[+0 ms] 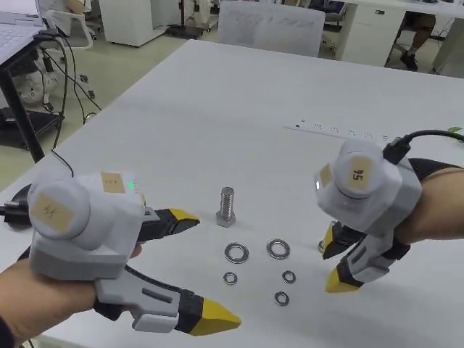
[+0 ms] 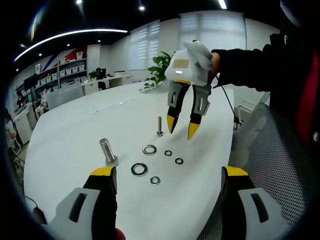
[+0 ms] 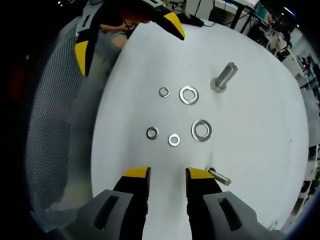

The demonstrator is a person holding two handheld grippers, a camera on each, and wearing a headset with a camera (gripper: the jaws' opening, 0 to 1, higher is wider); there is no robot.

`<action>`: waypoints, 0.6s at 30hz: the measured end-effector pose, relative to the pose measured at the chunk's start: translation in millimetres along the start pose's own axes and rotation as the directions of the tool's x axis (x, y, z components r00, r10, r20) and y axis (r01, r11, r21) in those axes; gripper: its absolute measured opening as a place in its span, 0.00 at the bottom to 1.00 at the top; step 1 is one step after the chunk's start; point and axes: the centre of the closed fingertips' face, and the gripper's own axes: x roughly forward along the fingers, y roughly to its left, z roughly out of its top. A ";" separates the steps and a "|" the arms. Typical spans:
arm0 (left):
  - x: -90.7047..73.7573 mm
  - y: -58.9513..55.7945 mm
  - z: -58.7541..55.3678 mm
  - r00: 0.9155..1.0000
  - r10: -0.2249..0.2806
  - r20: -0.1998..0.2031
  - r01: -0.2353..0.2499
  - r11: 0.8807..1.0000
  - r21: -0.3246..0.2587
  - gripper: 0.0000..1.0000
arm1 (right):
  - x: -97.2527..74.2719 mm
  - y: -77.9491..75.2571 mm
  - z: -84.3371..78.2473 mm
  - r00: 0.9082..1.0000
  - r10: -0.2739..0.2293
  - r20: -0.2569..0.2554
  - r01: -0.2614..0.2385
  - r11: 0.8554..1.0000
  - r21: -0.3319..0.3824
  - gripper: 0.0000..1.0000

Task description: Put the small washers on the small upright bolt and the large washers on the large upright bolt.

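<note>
Left gripper [image 1: 214, 267] held wide open, right gripper [image 1: 332, 267] held parted and empty; large washers [image 1: 236, 252] and small washers [image 1: 230, 278] laid flat between them; large bolt [image 1: 226, 206] upright behind, small bolt [image 3: 220, 176] beside right gripper's tips.

The head view looked down from the table's [image 1: 217, 109] near edge. The gripper views faced each other from left and right, sharing the washers [image 1: 236, 252] and large bolt [image 1: 226, 206].
</note>
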 end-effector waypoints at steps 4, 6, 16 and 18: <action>-1.9 -0.4 -0.7 1.000 0.003 0.003 -0.003 1.000 -0.004 0.86 | 5.3 1.7 8.6 1.000 0.008 0.003 -0.008 1.000 -0.016 0.29; -2.7 -0.5 -0.1 1.000 0.005 0.009 -0.005 1.000 -0.004 0.85 | 8.2 0.2 13.1 1.000 0.004 0.004 -0.004 1.000 -0.023 0.28; -6.8 -2.8 3.3 0.999 0.009 0.043 -0.010 1.000 0.028 0.75 | 21.2 -2.4 27.7 1.000 0.011 0.002 -0.011 0.999 -0.050 0.25; -7.6 -4.1 3.8 0.999 0.005 0.049 -0.006 0.999 0.036 0.74 | 23.2 -2.2 29.5 1.000 0.012 -0.002 -0.012 0.998 -0.059 0.25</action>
